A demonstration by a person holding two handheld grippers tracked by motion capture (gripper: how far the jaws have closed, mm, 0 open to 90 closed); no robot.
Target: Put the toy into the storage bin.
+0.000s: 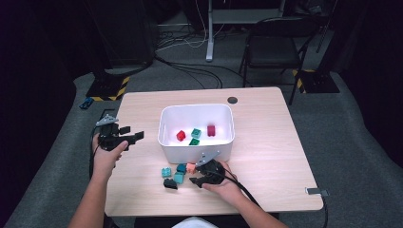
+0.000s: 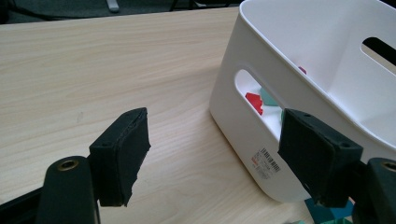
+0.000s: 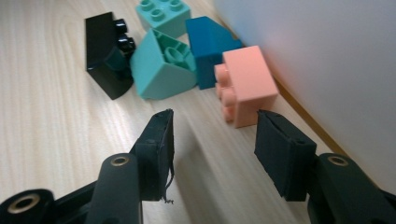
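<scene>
Near the table's front edge, at six o'clock from the white bin [image 1: 164, 140], our right gripper [image 3: 212, 140] gapes with nothing between its jaws, the pink block [image 3: 247, 84] lying just ahead at one o'clock beside the bin wall. Past it sit a dark blue block [image 3: 208, 39], two teal blocks [image 3: 161, 70] and a black block [image 3: 105, 53]. Our left gripper [image 2: 212, 154] waits at nine o'clock of the bin, jaws wide apart, empty
</scene>
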